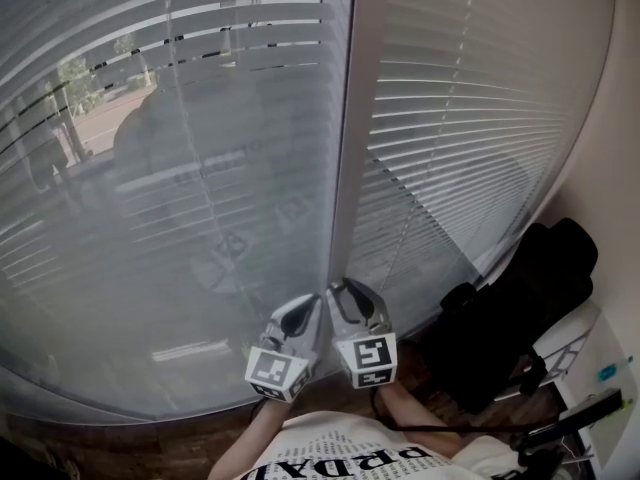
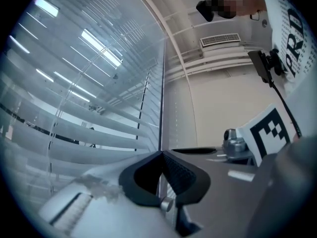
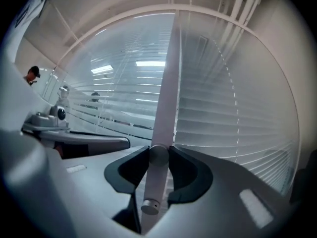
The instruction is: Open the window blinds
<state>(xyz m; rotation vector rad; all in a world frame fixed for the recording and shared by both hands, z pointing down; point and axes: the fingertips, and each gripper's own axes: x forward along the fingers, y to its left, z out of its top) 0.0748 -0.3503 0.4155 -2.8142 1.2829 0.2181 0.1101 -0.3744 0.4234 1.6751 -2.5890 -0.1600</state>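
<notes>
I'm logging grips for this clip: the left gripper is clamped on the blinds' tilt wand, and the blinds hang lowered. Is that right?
No. The right gripper is clamped on the tilt wand, as the right gripper view shows; the blinds do hang lowered.

1. Ahead: left blind (image 1: pixel 180 168) and right blind (image 1: pixel 470 118) fill the whole front, with the window post (image 1: pixel 345 148) between them. No way forward.
2. Left claw (image 1: pixel 308 313) and right claw (image 1: pixel 345 303) sit side by side at the post's foot. Hardly any gap between them.
3. Wand (image 3: pixel 154 182) fills the right claw's jaws.
4. Right side: black chair (image 1: pixel 520 308) and wall (image 1: pixel 610 148) close in, so it's tight.
5. Left of the left claw: open room along the left blind, down to the floor (image 1: pixel 120 448).
</notes>
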